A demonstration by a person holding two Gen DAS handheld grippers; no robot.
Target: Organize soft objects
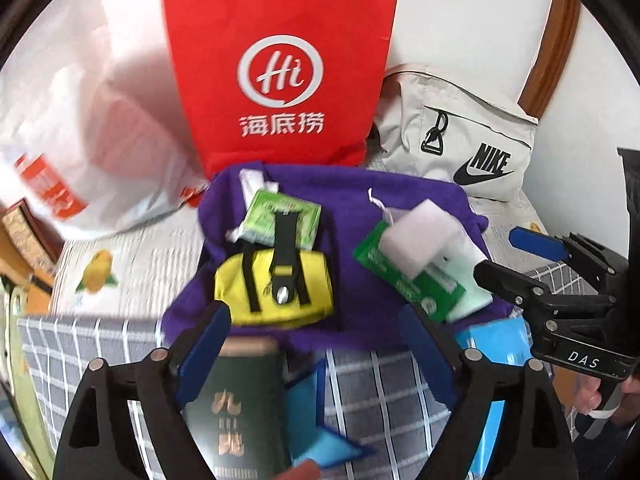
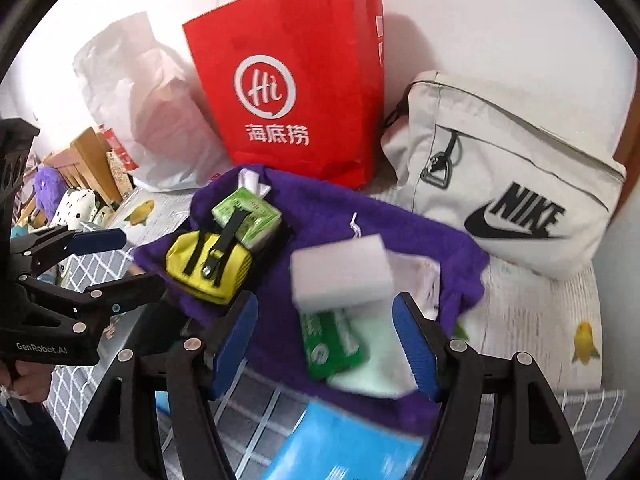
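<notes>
Centrally, a purple cloth (image 2: 328, 216) is spread among the bags, carrying a yellow pouch (image 2: 208, 266), a green tissue pack (image 2: 250, 216) and a white sponge (image 2: 340, 272). The pouch's long axis is seen running from lower left to upper right. A red paper bag (image 2: 292, 92) and a beige Nike bag (image 2: 512, 192) are stood behind. Left gripper (image 1: 316, 344) fingers are spread, nothing pinched; right gripper (image 2: 326, 344) fingers are spread around a green packet (image 2: 330, 340), contact unclear.

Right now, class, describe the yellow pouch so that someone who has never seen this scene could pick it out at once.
Find the tall red bag standing against the wall; a purple cloth is spread in front of it. On the cloth's left part lies the yellow pouch, touching a light green pack. It is the only yellow thing on the cloth, with black straps and a black tab across its top.
</notes>
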